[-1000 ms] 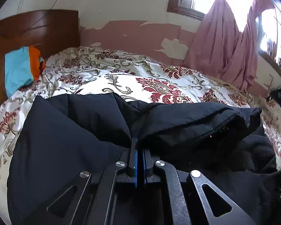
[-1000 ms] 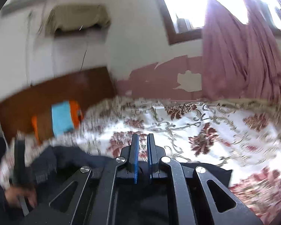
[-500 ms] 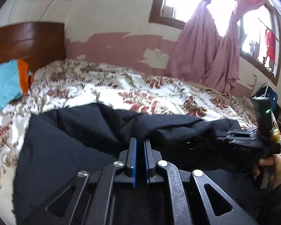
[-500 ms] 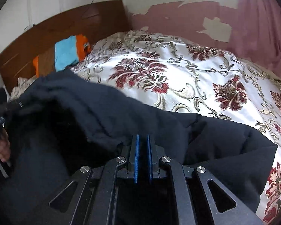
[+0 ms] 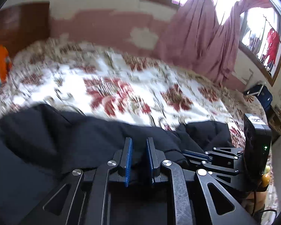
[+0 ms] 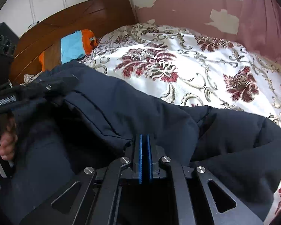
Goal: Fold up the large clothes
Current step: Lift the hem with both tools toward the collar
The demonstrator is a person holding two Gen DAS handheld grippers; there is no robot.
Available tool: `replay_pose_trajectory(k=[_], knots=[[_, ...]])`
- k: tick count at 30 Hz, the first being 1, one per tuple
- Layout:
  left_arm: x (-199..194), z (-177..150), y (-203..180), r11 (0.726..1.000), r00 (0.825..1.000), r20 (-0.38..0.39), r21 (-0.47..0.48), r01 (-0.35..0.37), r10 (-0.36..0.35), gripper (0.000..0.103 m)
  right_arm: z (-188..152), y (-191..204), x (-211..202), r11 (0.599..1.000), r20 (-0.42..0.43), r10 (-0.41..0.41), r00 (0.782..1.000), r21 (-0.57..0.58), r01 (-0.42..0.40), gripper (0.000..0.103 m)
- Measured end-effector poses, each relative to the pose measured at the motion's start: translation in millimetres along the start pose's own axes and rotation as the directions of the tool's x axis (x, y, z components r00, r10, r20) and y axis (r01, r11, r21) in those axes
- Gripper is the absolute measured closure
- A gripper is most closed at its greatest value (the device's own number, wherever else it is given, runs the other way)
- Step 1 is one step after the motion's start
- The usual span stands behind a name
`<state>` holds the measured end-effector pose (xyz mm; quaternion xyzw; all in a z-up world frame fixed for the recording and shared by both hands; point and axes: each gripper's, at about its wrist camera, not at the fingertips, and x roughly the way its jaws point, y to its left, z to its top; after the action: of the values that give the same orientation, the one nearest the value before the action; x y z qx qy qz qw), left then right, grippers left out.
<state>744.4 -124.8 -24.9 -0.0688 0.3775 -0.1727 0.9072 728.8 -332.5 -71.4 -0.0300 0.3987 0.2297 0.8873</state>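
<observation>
Left wrist view: the left gripper [image 5: 138, 150] has just been opening, and its blue pads now stand apart with a clear gap. The jacket [image 5: 65, 140] lies under and in front of them, on the near edge of the bed [image 5: 121, 78], but the pads do not press on it, so it is released. The jacket stretches across the view from left to right. The right gripper [image 5: 194, 154] is just beside, low on the right, on the same dark cloth.

Right wrist view: the right gripper [image 6: 144, 144] is clenched, its pads almost together; a fold of the jacket [image 6: 140, 112] meets their tips, and I judge that they pinch it. The left gripper [image 6: 61, 86] is at the far left, over the jacket's other end. The long axis runs from one gripper to the other, so I think the next fold depends on the right one.
</observation>
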Motion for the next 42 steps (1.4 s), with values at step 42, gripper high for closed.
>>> replay_pose_trajectory(k=[42], knots=[[71.4,-40.9,29.8,0.974,0.967,-0.225,0.217,-0.069,0.118,0.099,-5.4,26.6,73.0,0.986,-0.154,-0.162,0.975,-0.074,0.152,0.099]])
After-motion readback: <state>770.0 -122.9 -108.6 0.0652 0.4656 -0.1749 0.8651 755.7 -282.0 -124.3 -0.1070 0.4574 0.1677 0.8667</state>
